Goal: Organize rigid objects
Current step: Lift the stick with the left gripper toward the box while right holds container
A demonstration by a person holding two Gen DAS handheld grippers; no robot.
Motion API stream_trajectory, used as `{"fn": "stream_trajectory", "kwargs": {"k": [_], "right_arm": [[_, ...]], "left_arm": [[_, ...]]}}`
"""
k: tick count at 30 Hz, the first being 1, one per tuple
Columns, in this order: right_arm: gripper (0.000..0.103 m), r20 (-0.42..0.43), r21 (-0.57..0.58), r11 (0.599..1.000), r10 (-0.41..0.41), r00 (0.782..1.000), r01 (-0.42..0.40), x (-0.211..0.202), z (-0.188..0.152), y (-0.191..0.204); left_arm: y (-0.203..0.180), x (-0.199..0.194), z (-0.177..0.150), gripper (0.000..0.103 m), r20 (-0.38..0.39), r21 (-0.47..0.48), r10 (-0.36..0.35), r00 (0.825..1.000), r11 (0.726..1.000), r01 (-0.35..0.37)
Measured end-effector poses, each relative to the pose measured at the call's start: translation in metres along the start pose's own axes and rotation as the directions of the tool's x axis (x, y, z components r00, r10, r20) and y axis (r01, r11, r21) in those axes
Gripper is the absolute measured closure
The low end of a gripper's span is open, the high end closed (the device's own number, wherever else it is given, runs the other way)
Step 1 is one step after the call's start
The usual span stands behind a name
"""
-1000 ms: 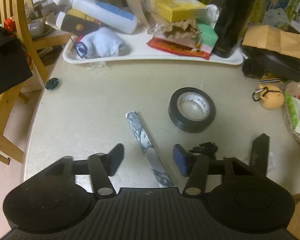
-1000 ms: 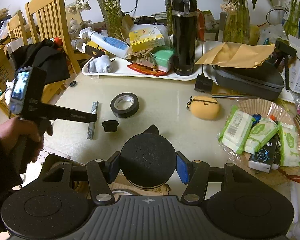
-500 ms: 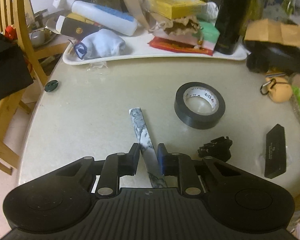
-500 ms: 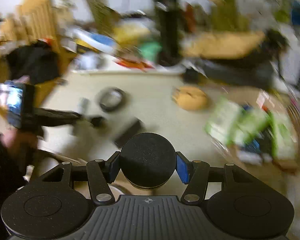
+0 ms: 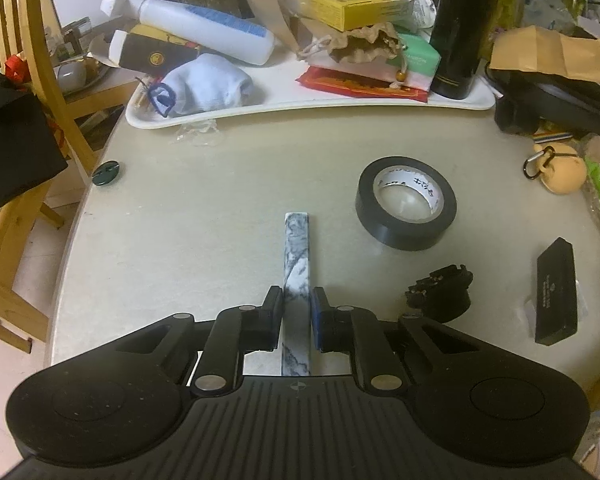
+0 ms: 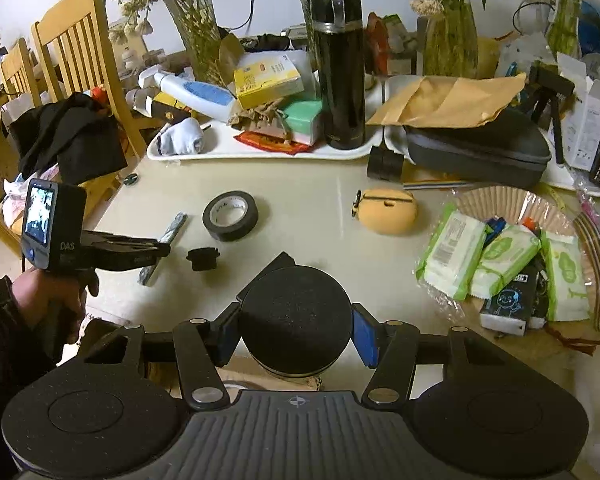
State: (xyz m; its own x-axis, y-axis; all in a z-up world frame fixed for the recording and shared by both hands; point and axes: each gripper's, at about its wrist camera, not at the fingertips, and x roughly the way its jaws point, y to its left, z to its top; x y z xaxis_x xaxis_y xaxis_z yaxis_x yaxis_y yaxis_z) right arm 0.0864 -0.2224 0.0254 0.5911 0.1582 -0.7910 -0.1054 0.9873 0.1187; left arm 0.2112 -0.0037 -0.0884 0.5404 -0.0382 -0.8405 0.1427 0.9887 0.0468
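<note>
My left gripper (image 5: 297,308) is shut on a long marbled grey-white bar (image 5: 298,248) that lies on the beige table (image 5: 220,184), pointing away from me. The bar (image 6: 174,226) and left gripper (image 6: 156,248) also show in the right wrist view. My right gripper (image 6: 296,328) is shut on a round black lid-like object (image 6: 296,320) held over the table's near edge. A black tape roll (image 5: 406,208), a small black cap (image 5: 440,294) and a flat black box (image 5: 556,290) lie right of the bar.
A white tray (image 5: 308,104) with a bottle, boxes, a sock and a black flask (image 6: 338,64) stands at the back. A tan pouch (image 6: 388,210), a grey case (image 6: 476,152), a basket of wipes (image 6: 512,256) and wooden chairs (image 6: 76,52) surround the area.
My left gripper moved in and closed on the marbled bar, which turned to point straight ahead. My right gripper swung with the round black object and came back to about the same view.
</note>
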Motion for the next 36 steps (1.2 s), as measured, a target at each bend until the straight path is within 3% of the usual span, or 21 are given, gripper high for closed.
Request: {"fn": "stream_trajectory", "kwargs": {"k": [8, 18, 30, 36], "right_arm": [[0.043, 0.037, 0.017, 1.0, -0.006, 0.999, 0.005, -0.01, 0.002, -0.004], [0.043, 0.123, 0.031, 0.997, 0.059, 0.991, -0.063, -0.054, -0.005, 0.01], [0.043, 0.118, -0.017, 0.995, 0.097, 0.988, -0.096, -0.073, -0.035, 0.025], [0.043, 0.134, -0.011, 0.994, 0.108, 0.985, -0.108, -0.079, -0.039, 0.029]], "left_arm": [[0.011, -0.045, 0.008, 0.088, 0.042, -0.018, 0.01, 0.999, 1.0, -0.009], [0.016, -0.153, 0.011, 0.088, 0.16, -0.024, 0.067, 0.985, 0.998, -0.064], [0.017, -0.229, -0.009, 0.088, 0.215, -0.04, 0.113, 0.97, 0.993, -0.107], [0.015, -0.246, -0.021, 0.088, 0.237, -0.039, 0.124, 0.964, 0.992, -0.118]]}}
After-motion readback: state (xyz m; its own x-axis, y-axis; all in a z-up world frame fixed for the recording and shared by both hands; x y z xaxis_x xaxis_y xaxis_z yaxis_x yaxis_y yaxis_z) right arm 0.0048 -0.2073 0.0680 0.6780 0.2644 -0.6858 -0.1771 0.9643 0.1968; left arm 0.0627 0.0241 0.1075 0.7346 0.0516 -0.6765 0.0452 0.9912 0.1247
